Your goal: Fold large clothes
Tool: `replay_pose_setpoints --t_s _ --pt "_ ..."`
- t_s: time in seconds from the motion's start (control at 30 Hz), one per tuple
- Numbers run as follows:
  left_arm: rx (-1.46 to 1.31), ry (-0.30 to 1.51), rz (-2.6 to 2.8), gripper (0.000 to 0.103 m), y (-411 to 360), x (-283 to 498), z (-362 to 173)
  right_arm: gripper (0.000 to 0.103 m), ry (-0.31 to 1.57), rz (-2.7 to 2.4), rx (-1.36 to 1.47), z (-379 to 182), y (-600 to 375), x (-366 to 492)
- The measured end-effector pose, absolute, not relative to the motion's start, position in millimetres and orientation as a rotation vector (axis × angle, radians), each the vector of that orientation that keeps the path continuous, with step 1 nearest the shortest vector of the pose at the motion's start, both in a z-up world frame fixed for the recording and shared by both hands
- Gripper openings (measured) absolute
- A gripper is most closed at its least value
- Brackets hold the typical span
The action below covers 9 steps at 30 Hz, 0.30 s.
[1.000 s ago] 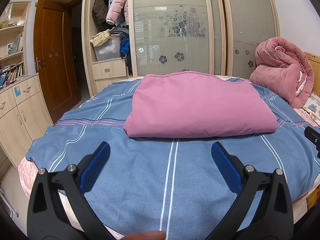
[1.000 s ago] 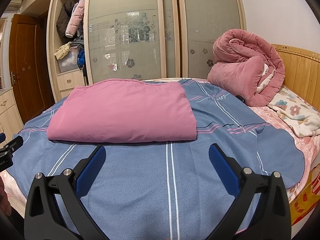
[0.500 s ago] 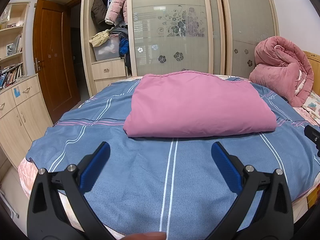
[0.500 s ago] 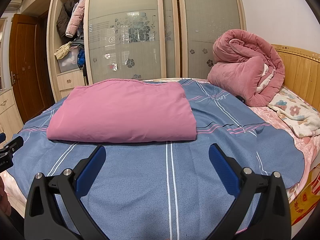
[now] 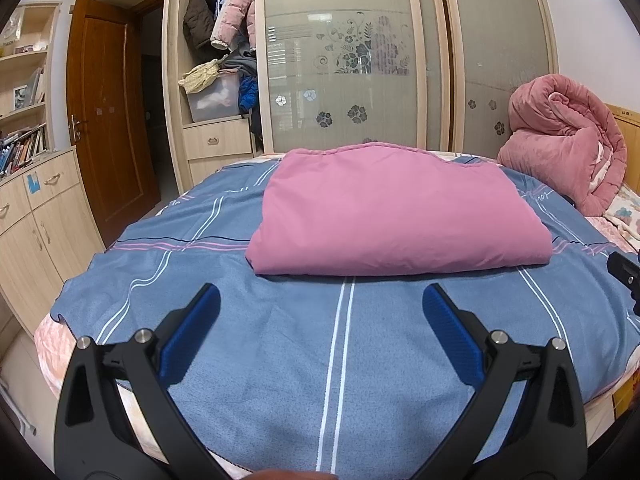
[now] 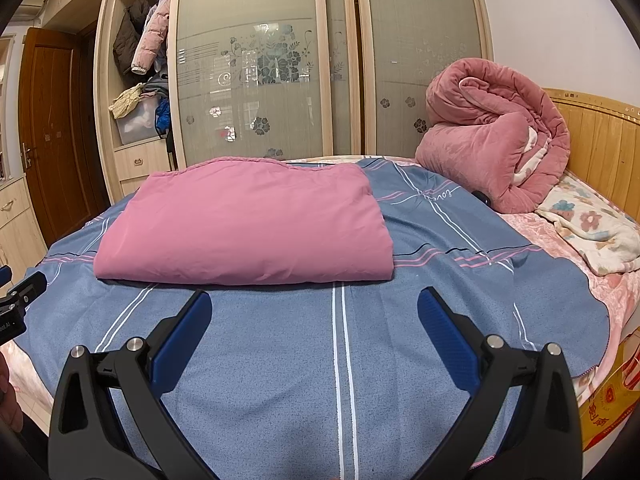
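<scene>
Quilt (image 5: 396, 212) lies folded flat on the bed (image 5: 280, 360), long axis crosswise, straight ahead of both grippers — left (image 5: 320, 300) and right (image 6: 314, 304) — whose fingers gape wide and empty (neither clearly nearer), well short of its near fold.

blue striped sheet (image 6: 436, 196): cursive script near the rolled pink quilt (image 6: 496, 136), seemingly "love", uncertain | left gripper body at left edge (image 6: 12, 320): white letters, partly cut off, unreadable | cardboard box (image 6: 612, 404), near right: red print, illegible
</scene>
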<state>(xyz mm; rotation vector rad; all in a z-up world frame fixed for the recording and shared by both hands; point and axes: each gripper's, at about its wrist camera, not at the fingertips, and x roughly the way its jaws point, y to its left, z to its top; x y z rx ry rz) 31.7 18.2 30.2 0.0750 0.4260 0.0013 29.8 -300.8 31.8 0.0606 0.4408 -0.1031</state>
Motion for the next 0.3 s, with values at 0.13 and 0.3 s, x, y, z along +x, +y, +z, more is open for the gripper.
replay_pose_setpoints --t_s 0.13,0.3 --pt "0.076 0.436 -0.004 0.101 19.1 31.5 30.2 0.102 0.439 -0.103 0.060 31.7 -300.8 29.7" --pt "0.065 0.449 -0.002 0.101 21.8 33.5 30.0 0.102 0.439 -0.105 0.060 32.0 -300.6 29.7"
